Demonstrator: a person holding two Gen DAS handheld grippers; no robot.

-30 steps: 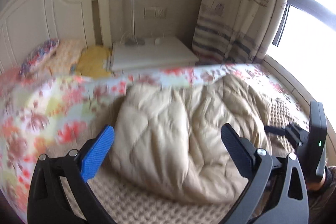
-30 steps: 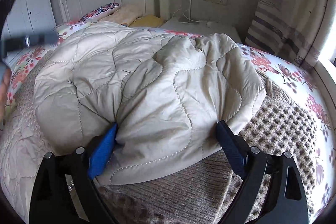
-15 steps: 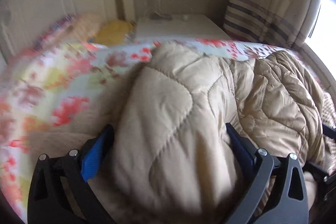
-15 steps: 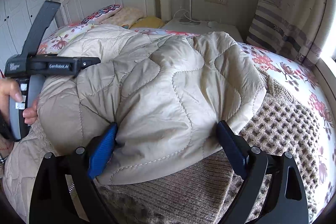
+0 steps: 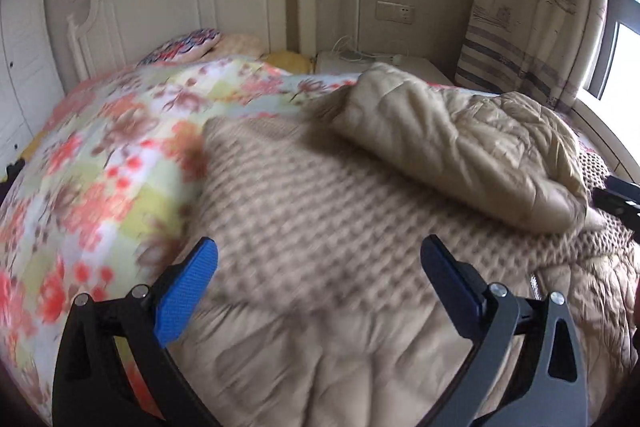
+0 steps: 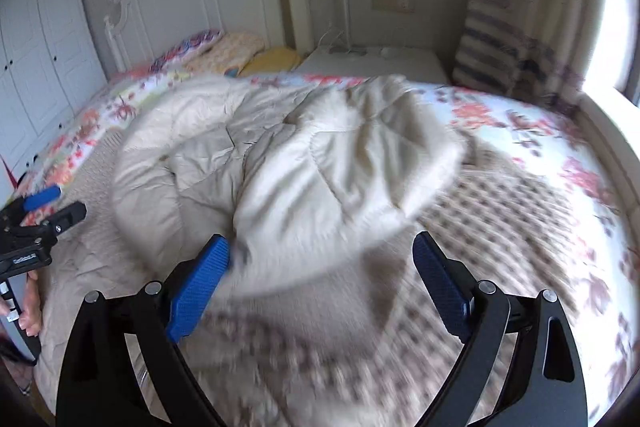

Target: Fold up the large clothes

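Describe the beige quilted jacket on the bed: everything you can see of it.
The quilted jacket is pale beige, puffy, with wavy stitched seams and a slightly shiny fabric. It lies crumpled, partly folded over itself in a rounded heap, on a brown waffle-knit blanket spread over the floral bedspread. The open right gripper is at its near edge; the left gripper, also open, is clear of it.
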